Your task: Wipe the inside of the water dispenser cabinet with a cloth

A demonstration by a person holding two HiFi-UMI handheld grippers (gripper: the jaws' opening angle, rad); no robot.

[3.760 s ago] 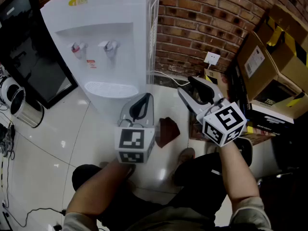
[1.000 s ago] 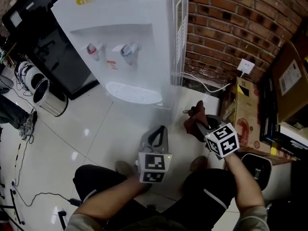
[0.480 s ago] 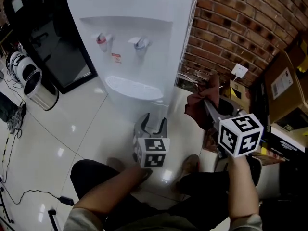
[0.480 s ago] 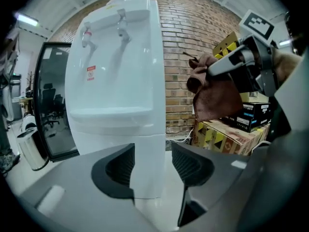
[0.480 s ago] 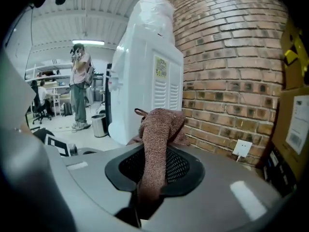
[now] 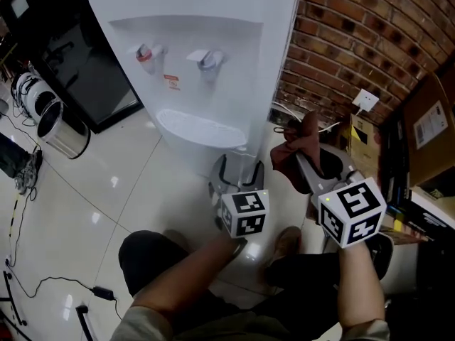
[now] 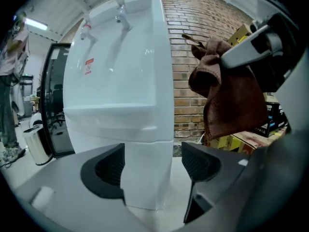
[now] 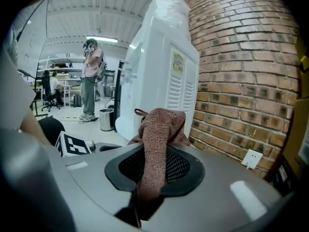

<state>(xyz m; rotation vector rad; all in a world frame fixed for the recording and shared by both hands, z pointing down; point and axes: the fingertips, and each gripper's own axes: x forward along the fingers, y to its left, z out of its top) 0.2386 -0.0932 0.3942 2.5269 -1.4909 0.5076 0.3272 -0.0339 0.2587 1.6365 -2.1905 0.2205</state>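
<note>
Between the dark, mesh-textured pads of the right gripper [image 8: 154, 166], a brown terry cloth [image 8: 159, 129] is being pinched, the jaws pressing nearly together on a folded strip of it. The rest of the cloth is bunching in a soft, rumpled lump over the jaw tips, with a small loop sticking out at its top. In the head view this gripper [image 6: 302, 163] is holding the cloth [image 6: 291, 155] up off the floor, just beside the right front corner of the water dispenser [image 6: 206, 20].

The left gripper [image 7: 154, 166] is standing spread wide, its jaws having just been opening. Nothing is lying between the ribbed pads; the dispenser's smooth white lower body [image 7: 147, 178] is showing beyond the gap, apart from both. In the head view the gripper [image 6: 238, 168] is pointing at the foot of the cabinet, below the rounded drip tray [image 6: 199, 130].

The dispenser is a tall white plastic box with a recessed bay, a red tap [image 6: 146, 54] and a blue tap [image 6: 206, 60]. It is standing on glossy white floor tiles [image 6: 106, 190], its right side near a rough red brick wall [image 6: 370, 34] carrying a white socket [image 6: 366, 100]. Cardboard boxes [image 6: 426, 126] are sitting along the floor's right edge, and a round steel bin [image 6: 60, 130] near its left edge.
</note>
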